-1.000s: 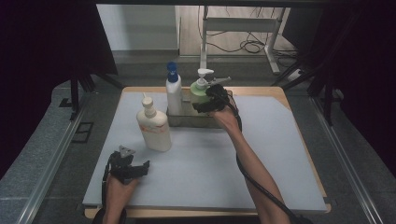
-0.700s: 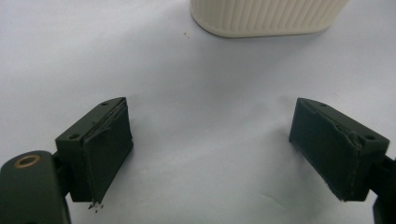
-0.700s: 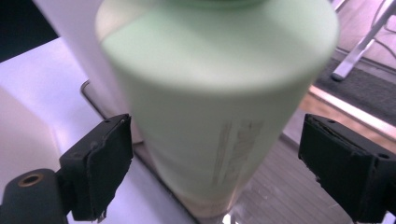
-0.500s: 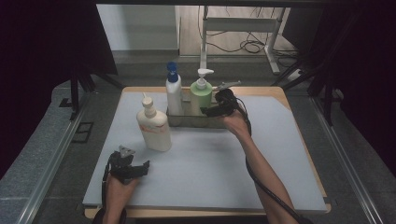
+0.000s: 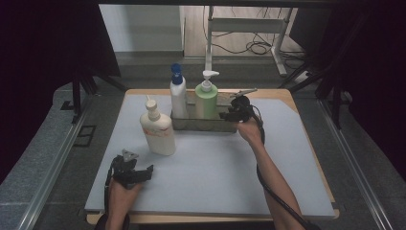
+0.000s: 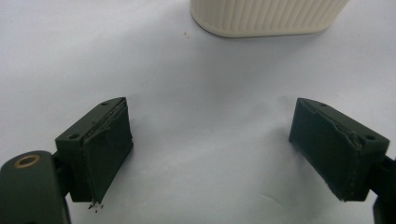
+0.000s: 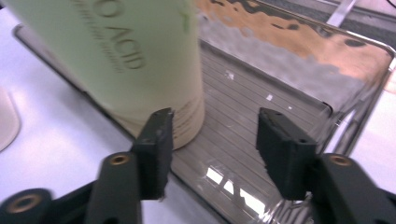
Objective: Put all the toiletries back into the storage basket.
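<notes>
A clear tray [image 5: 191, 125] at the back of the mat holds a white bottle with a blue cap [image 5: 178, 98] and a green pump bottle [image 5: 207, 100]. My right gripper [image 5: 226, 115] hovers low at the tray's right end, just right of the green bottle. In the right gripper view the right gripper [image 7: 215, 116] has its jaws partly apart; they have just been closing. Only the tray's ribbed floor [image 7: 243, 88] lies in the gap, and the green bottle [image 7: 116, 60] stands behind the left jaw. My left gripper [image 5: 141, 171] rests open at the front left.
A cream bottle [image 5: 158, 132] stands on the grey mat [image 5: 215, 167] in front of the tray's left end; its ribbed base [image 6: 266, 16] rises just beyond the left gripper [image 6: 210, 105]. Dark frame rails run along both sides of the table.
The right gripper has moved right and down, from beside the green bottle's top to the tray's right end, and its jaws have narrowed. The left gripper has stayed put.
</notes>
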`<state>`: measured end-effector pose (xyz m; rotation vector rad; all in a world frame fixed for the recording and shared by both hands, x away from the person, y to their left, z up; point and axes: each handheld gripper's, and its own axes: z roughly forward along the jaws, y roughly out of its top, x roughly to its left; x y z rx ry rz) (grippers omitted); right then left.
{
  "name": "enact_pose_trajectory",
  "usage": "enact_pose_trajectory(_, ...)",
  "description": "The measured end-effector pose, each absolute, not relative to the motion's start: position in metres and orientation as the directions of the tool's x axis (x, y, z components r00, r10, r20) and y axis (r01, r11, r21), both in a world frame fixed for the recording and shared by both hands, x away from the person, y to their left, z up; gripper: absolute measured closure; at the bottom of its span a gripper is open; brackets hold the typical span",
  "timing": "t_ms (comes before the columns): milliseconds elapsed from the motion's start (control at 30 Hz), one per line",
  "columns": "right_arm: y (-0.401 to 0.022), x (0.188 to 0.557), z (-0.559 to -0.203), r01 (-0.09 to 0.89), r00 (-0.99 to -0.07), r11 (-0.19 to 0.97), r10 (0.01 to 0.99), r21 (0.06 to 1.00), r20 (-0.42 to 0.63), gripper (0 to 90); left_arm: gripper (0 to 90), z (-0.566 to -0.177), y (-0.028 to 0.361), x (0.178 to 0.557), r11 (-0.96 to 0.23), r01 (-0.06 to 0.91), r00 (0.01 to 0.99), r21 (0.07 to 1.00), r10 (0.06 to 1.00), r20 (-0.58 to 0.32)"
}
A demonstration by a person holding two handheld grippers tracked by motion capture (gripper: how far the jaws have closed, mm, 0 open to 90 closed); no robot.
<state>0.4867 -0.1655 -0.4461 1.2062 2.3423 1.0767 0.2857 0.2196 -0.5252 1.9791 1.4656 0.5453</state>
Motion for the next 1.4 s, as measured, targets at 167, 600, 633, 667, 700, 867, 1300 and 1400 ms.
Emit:
enact_pose_trajectory(167,-0.163,0.491,-0.449,0.582,-0.586,0.354,0.807,0.732,0.075,70.5,12.5,-0.525,0.22,0.286,-0.202,0.702,0.303,0.683,0.953,-0.029)
enact_pose_trajectory(600,-0.146,0.502,-0.459,0.618,-0.564,0.363,0.823,0.697,0.071,89.5,12.4,-0.525,0.22,0.286,-0.202,0.702,0.303,0.683,0.953,-0.03)
enact_pose_trajectory(633,-0.145,0.502,-0.46,0.619,-0.565,0.367,0.822,0.695,0.07,89.6,12.5,-0.525,0.22,0.286,-0.203,0.702,0.303,0.683,0.953,-0.029)
enact_pose_trajectory(667,-0.143,0.502,-0.46,0.621,-0.567,0.37,0.821,0.692,0.07,89.6,12.5,-0.525,0.22,0.286,-0.202,0.702,0.303,0.683,0.953,-0.029)
enact_pose_trajectory(700,-0.141,0.503,-0.461,0.622,-0.568,0.37,0.82,0.69,0.073,89.7,12.4,-0.525,0.22,0.286,-0.203,0.702,0.303,0.683,0.952,-0.029)
enact_pose_trajectory(867,-0.132,0.503,-0.462,0.625,-0.566,0.378,0.822,0.683,0.064,89.7,12.4,-0.525,0.22,0.286,-0.203,0.702,0.304,0.682,0.952,-0.028)
enact_pose_trajectory(1300,-0.118,0.501,-0.464,0.625,-0.583,0.388,0.809,0.678,0.075,89.7,12.4,-0.525,0.22,0.286,-0.204,0.702,0.304,0.682,0.952,-0.028)
enact_pose_trajectory(1400,-0.115,0.501,-0.465,0.624,-0.586,0.391,0.807,0.676,0.075,89.6,12.4,-0.525,0.22,0.286,-0.204,0.703,0.303,0.682,0.952,-0.028)
